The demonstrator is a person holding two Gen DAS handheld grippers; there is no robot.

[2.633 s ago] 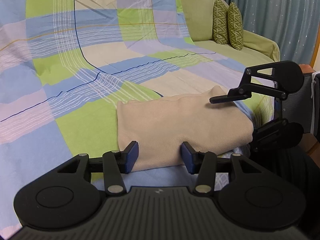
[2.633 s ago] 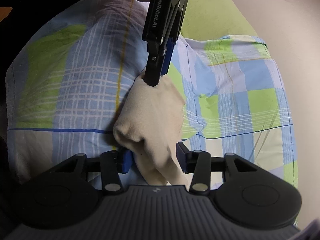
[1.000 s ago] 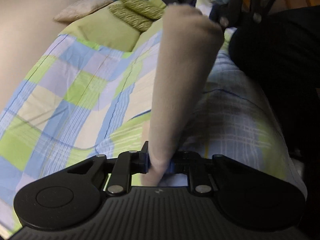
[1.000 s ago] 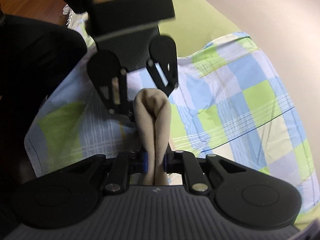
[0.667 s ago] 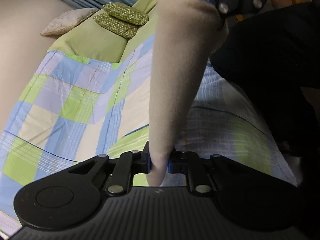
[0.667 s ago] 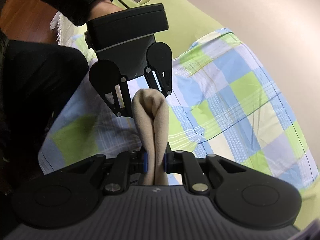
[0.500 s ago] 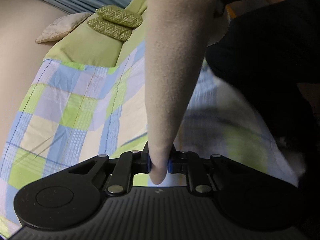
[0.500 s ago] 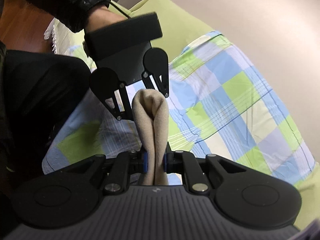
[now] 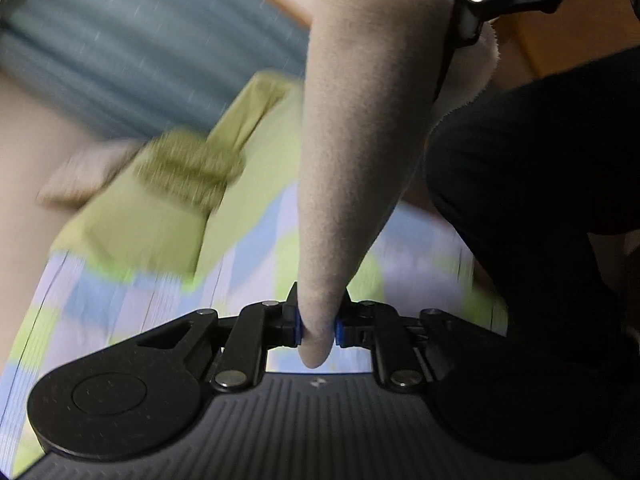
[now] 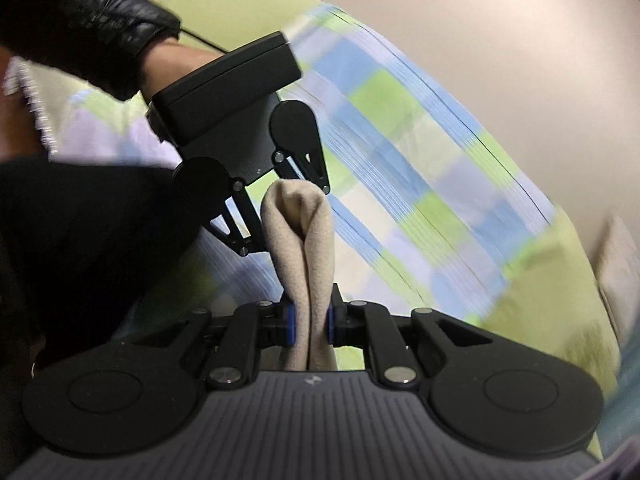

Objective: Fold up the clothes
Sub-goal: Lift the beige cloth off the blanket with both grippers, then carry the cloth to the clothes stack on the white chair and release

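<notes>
A folded beige garment [image 9: 360,120] hangs stretched in the air between my two grippers, above the checked bedsheet [image 9: 256,264]. My left gripper [image 9: 317,326] is shut on one end of it. My right gripper [image 10: 309,322] is shut on the other end, where the beige garment [image 10: 300,236] shows as a doubled fold. The right gripper also shows in the left wrist view at the top right [image 9: 464,4], clamped on the cloth. The left gripper shows in the right wrist view [image 10: 256,216], held by a hand in a black sleeve.
A green sofa part [image 9: 168,216] with patterned green cushions [image 9: 188,168] lies beyond the sheet, with a blue curtain [image 9: 120,48] behind. The person's dark clothing [image 9: 540,200] fills the right side. A beige wall [image 10: 500,40] stands behind the bed.
Both grippers closed on the folded garment and lifted it off the sheet. Over the last half second they rose and swung on; the background is motion-blurred.
</notes>
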